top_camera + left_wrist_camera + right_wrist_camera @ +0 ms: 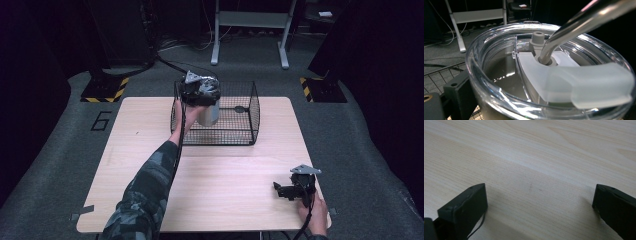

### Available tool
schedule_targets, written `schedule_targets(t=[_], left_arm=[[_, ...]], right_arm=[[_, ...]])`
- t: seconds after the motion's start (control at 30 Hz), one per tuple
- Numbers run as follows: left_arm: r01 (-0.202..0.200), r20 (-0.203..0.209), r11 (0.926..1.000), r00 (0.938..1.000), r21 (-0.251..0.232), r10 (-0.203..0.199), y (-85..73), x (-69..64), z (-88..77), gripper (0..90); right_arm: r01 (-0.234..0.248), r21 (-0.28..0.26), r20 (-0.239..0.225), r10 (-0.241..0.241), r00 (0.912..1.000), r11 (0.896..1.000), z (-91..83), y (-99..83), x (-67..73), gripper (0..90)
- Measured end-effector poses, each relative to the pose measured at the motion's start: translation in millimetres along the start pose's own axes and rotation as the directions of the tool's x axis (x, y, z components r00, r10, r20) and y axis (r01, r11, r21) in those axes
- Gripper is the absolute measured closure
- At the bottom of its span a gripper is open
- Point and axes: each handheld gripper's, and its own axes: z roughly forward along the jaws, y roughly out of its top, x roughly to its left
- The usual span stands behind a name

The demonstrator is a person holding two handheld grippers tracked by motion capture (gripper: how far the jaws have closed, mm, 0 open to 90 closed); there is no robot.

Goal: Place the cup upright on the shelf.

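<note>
Left gripper (199, 90): in the high view it is held above the near-left part of the wire basket (252, 107), at the top of a metal tumbler (208, 114); the person's left forearm, in a camouflage sleeve (145, 192), reaches up to it from the bottom edge.
Left jaws: one black jaw shows at the lower left of the left gripper view, against the tumbler's side; the other is hidden, so how far they stand apart cannot be told.
Tumbler: upright over the basket's left half in the high view, where it appears as a plain silver cylinder; whether it rests on the basket floor cannot be told.
Lid (499, 57): the left gripper view alone gives the close detail, a clear rim with a frosted flap (599, 85) across it.
Straw (574, 25): a bent metal straw passes through the lid's grey collar.
Basket: black wire, on the far middle of the table (220, 190).
Right gripper (295, 189): held low over the table's near-right corner, well apart from the basket.
Right jaws: wide open with nothing between them; the right gripper view shows bare wood grain between the two black tips.
</note>
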Motion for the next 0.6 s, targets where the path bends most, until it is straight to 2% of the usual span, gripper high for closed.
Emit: schedule_targets(t=[0.27, 0.4, 0.53, 0.6], left_arm=[[0.014, -0.016, 0.9985, 0.9998, 0.053, -0.013, -11.1, 4.0, 17.1, 3.0], [0.039, -0.017, 0.9969, 0.9991, 0.069, -0.038, -17.0, 5.5, 24.6, 3.1], [0.04, -0.028, 0.9952, 0.9989, 0.089, -0.038, -19.8, 3.8, 30.3, 3.1], [0.026, -0.027, 0.9946, 0.9993, 0.1, -0.023, -20.7, 3.8, 32.6, 3.0]], right_arm=[[-0.003, 0.0, 0.001, 0.003, 1.0, 1.0, 0.0, -0.1, 0.3, 0.0], [-0.005, 0.001, 0.0, 0.005, 1.0, 1.0, -0.1, -0.1, 0.5, 0.0], [-0.006, 0.002, 0.0, 0.006, 1.0, 1.0, -0.2, -0.1, 0.5, 0.0], [-0.007, 0.003, 0.0, 0.007, 1.0, 1.0, -0.2, -0.1, 0.6, 0.0]])
